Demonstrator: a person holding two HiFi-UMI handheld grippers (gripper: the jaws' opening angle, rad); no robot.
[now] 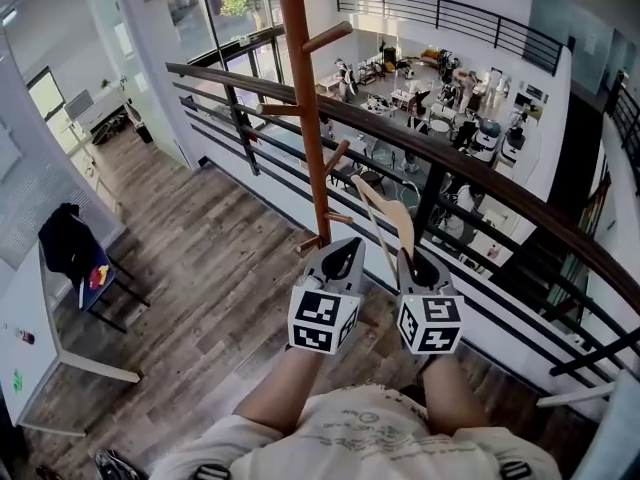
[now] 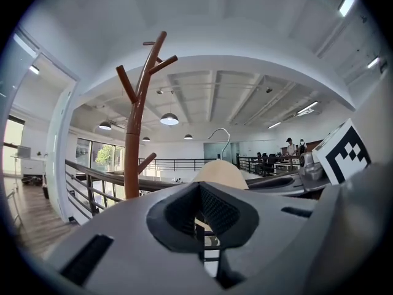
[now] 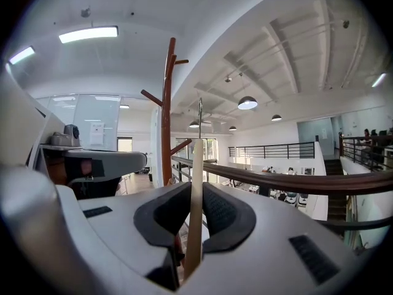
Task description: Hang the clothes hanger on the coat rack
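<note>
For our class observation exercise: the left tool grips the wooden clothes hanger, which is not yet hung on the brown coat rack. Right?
Not quite: the right tool grips the wooden clothes hanger, as the right gripper view shows. It is not yet hung on the brown coat rack.

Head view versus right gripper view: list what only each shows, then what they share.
Only the head view: the person's forearms and shirt. Only the right gripper view: ceiling lamps, and the right gripper with its claw shut on the hanger, seen edge-on. Both: the coat rack, the hanger and the railing.
</note>
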